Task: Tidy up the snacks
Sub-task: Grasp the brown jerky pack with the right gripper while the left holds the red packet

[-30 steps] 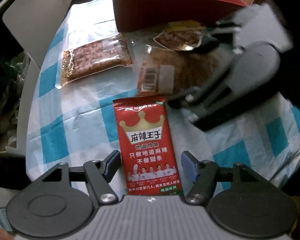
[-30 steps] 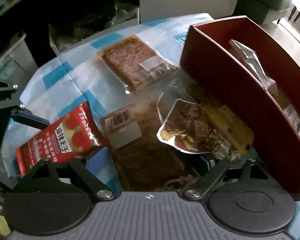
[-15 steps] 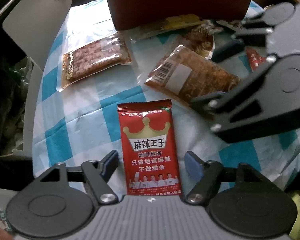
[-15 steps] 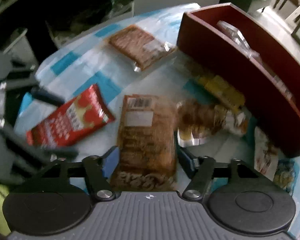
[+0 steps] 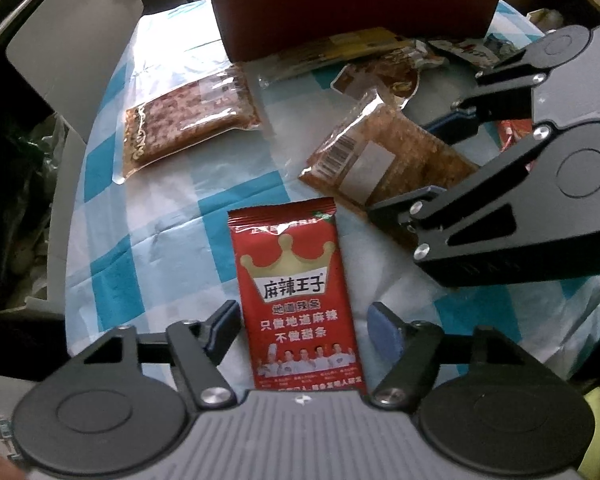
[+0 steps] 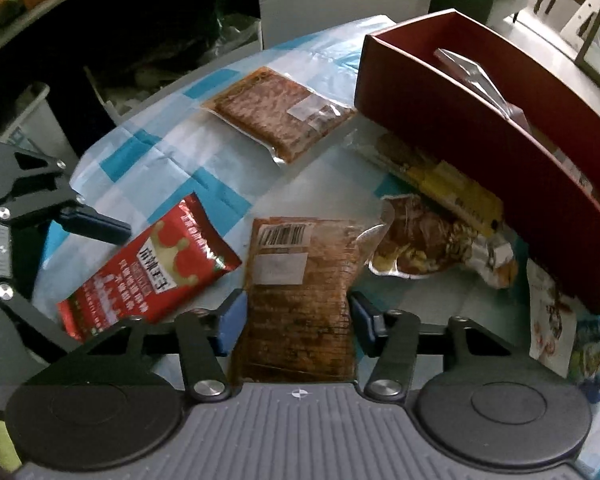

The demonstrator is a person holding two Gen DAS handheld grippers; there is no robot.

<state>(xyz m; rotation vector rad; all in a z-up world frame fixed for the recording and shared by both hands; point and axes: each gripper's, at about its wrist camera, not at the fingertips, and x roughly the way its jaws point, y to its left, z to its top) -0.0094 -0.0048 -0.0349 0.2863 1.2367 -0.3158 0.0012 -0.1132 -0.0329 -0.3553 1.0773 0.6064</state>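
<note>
A red snack packet with a gold crown [image 5: 298, 300] lies flat on the blue-checked cloth between the jaws of my open left gripper [image 5: 304, 330]; it also shows in the right wrist view [image 6: 148, 272]. A brown clear-wrapped snack pack with a barcode [image 6: 300, 292] lies between the jaws of my open right gripper [image 6: 294, 320]; it also shows in the left wrist view [image 5: 384, 160]. The fingers stand beside each packet without squeezing it. The dark red box [image 6: 480, 136] stands at the back right with a clear packet inside.
A reddish vacuum pack [image 6: 280, 112] lies far left of the box. A yellow packet [image 6: 452, 188] and a brown foil pouch [image 6: 424, 248] lie along the box front. Small packets [image 6: 552, 320] lie at the right. The table edge curves close on the left.
The right gripper has pulled back from the box and settled with its jaws on either side of the brown barcode pack. The left gripper has stayed over the red packet.
</note>
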